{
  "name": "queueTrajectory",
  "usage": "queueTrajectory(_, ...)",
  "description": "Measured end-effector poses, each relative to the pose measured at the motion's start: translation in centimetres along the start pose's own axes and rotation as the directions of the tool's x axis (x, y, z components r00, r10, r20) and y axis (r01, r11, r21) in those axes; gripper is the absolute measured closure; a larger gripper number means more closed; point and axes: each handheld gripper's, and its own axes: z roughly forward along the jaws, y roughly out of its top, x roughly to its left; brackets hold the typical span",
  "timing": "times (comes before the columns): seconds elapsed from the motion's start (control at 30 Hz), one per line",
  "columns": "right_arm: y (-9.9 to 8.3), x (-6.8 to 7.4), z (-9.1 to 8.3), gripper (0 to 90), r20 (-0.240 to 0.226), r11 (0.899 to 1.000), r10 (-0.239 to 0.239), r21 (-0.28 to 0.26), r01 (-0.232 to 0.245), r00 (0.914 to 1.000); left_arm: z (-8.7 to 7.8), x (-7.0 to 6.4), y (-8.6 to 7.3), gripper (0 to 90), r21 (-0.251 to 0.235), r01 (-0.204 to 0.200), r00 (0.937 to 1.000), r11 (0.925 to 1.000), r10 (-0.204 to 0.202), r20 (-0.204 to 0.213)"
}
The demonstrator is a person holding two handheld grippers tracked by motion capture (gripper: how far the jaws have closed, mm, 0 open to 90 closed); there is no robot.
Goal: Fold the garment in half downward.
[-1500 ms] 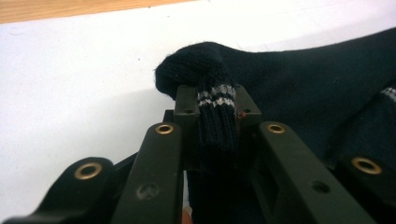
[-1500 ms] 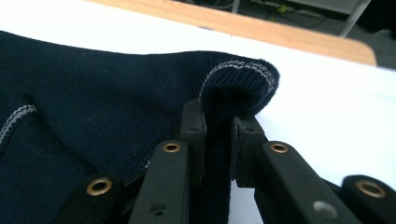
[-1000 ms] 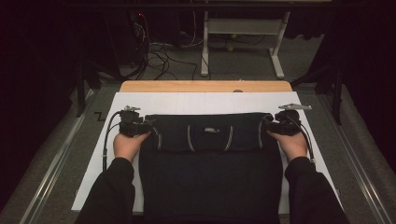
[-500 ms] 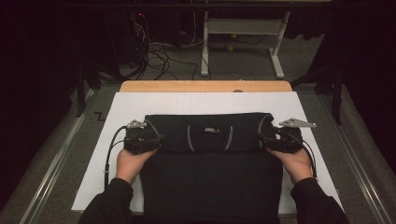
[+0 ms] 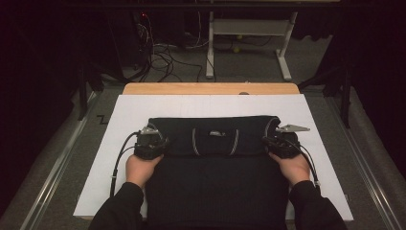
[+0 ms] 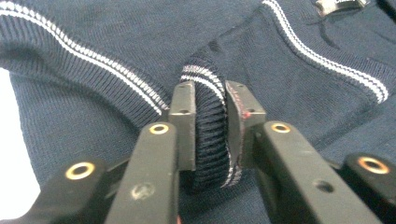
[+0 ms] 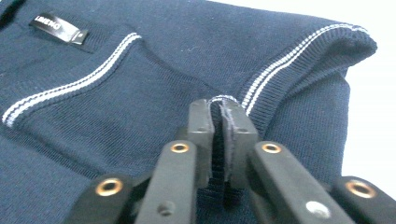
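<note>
We are in the middle of folding a dark blue sweater (image 5: 215,163) that lies flat on the white board (image 5: 129,108) on the table, its collar end toward the far side and its body running back to the near edge. A band of it, with white-striped ribbing, is already turned over onto the body across the far part, and we hold that band at both ends. We judge the step in hand to be carrying this fold toward us.

On the left, our left gripper (image 5: 149,143) sits at the sweater's left edge. In the left gripper view its jaws are clamped, a small way apart, on a thick roll of striped ribbed cuff (image 6: 210,130), which fills the gap between the pads.

In the middle, the neck label (image 5: 217,133) lies face up between two white stripes, and the fabric there looks smooth.

On the right, our right gripper (image 5: 281,143) sits at the sweater's right edge. In the right gripper view its jaws are nearly closed, pinching a thinner fold of ribbed edge (image 7: 218,116) that stands up between them.

The next move calls for both hands to travel together at the same height and pace, so the folded band stays straight and neither grip slips; the thinner pinch on the right looks the likelier to pull loose.
</note>
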Motion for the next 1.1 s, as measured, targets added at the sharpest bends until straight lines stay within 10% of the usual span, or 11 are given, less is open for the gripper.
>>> queueTrajectory(0.77, -0.4, 0.9, -6.8, 86.1, -0.037, 0.975, -0.049, -0.218, 0.04, 0.9981, -6.7, -1.9, -1.5, 72.9, -0.183, -0.055, 0.9955, 0.9816, 0.068, 0.065)
queueTrajectory(1.1, -4.5, 1.5, -9.0, 86.1, -0.066, 0.973, -0.056, -0.228, 0.04, 0.9962, -8.3, -3.4, -5.2, 72.8, -0.139, -0.11, 0.988, 0.9842, 0.124, 0.093)
